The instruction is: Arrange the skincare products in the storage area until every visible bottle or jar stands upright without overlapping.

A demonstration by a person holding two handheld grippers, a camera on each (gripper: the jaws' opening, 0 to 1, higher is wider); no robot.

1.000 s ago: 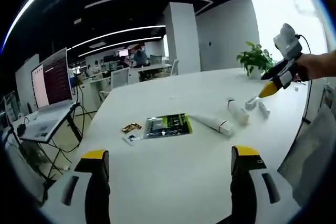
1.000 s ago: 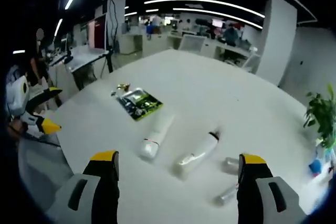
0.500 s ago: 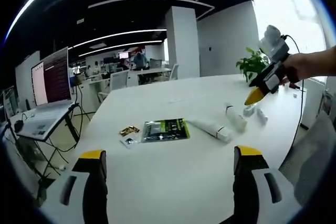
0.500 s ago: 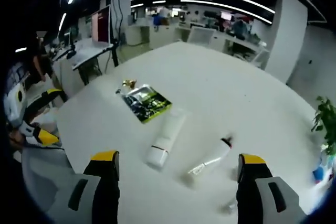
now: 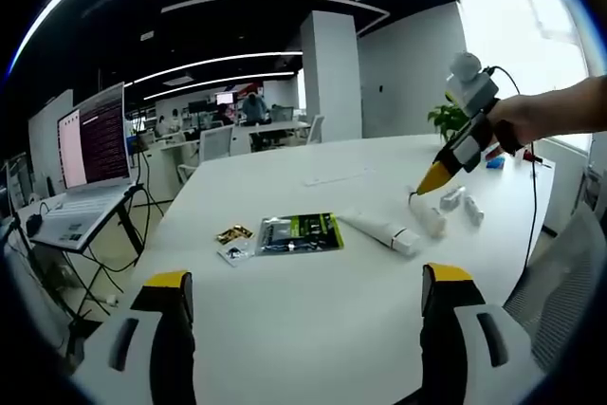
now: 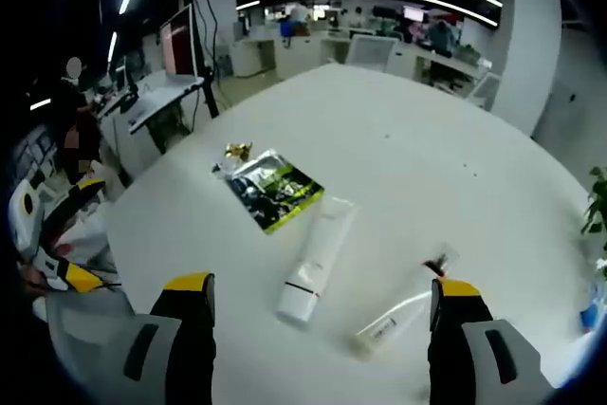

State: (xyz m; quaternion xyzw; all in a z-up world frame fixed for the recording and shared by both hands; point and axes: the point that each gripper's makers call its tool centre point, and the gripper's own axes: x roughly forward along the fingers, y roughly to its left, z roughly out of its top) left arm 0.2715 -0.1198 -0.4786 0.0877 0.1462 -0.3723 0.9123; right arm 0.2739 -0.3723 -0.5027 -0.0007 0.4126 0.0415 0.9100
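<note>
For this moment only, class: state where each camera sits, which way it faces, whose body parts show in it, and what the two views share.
Left gripper view: rides the left gripper, jaws open, looking across the white table toward the right gripper, held by a hand over the clear bottle.
Right gripper view: rides the right gripper, jaws open, looking down at the table, with the left gripper at the left edge.
Shared: the white tube, the clear bottle and the green packet, all lying flat.
</note>
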